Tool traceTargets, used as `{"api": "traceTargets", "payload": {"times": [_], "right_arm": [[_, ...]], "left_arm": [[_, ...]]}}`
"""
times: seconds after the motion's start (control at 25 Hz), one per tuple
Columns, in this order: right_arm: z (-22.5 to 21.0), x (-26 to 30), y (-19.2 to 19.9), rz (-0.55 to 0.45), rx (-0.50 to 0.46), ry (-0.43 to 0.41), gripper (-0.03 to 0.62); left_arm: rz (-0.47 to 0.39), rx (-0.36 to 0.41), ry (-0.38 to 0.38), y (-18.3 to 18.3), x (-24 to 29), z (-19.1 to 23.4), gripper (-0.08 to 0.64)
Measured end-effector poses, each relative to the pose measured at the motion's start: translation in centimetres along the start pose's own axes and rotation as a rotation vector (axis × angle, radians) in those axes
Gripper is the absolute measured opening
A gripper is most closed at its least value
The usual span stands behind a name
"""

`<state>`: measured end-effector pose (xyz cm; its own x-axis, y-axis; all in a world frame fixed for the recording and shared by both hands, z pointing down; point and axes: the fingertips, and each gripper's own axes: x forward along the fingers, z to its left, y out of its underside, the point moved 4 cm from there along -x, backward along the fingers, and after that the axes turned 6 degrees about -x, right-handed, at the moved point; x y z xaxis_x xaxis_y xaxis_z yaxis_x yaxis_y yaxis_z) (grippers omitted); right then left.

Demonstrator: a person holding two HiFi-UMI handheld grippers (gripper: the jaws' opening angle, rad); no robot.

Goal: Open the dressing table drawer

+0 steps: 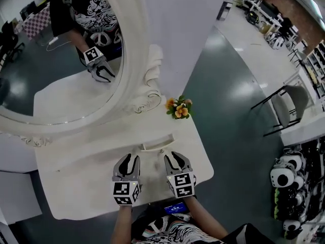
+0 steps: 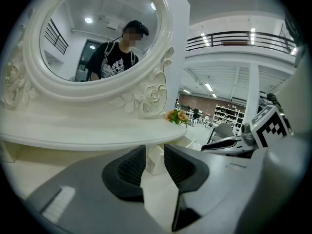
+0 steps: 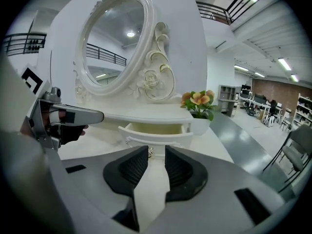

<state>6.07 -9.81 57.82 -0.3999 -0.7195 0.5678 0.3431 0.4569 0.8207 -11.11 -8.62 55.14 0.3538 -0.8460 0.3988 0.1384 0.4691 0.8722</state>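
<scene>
The drawer (image 3: 155, 133) sits under the shelf (image 3: 146, 115) at the foot of the mirror (image 1: 66, 60), in the middle of the desk (image 1: 76, 187). It already stands partly out with its pale inside showing, so the pull itself looks largely done. Both claws hang over the near part of the desk, short of the drawer front and clear of it. The left claw (image 2: 155, 150) is spread and pinches nothing; only the desk top and a corner of the drawer show through its gap. The right claw (image 3: 156, 150) is likewise spread and empty. It is lined up with the small knob (image 3: 150, 152) on the drawer front, which shows beyond its tips without touching them. The flowers (image 1: 179, 107) stand near the drawer's right end. If the drawer is meant to come out further, the right claw seems best placed. It would go forward, press together on the knob, and draw straight back and level so the drawer does not jam. The left claw has no clear part in that. If this opening is enough, both claws need only back away.
</scene>
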Motion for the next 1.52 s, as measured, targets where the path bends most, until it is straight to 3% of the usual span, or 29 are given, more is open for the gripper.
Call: {"api": "traceTargets", "payload": {"times": [0.24,0.64,1.52], "right_arm": [[0.2,-3.5,-2.1,-0.105,0.043,0.036,0.003],[1.7,-7.4,-4.6,-0.209,0.012,0.070,0.002],[2.0,-7.7,-4.8,-0.200,-0.029,0.066,0.002]], "left_arm": [[-0.067,0.034,0.039,-2.3,-2.5,-2.2,0.118],[-0.151,0.067,0.044,-4.5,-6.1,-2.9,0.106],[-0.185,0.086,0.021,-5.3,-6.7,-3.0,0.077]]}}
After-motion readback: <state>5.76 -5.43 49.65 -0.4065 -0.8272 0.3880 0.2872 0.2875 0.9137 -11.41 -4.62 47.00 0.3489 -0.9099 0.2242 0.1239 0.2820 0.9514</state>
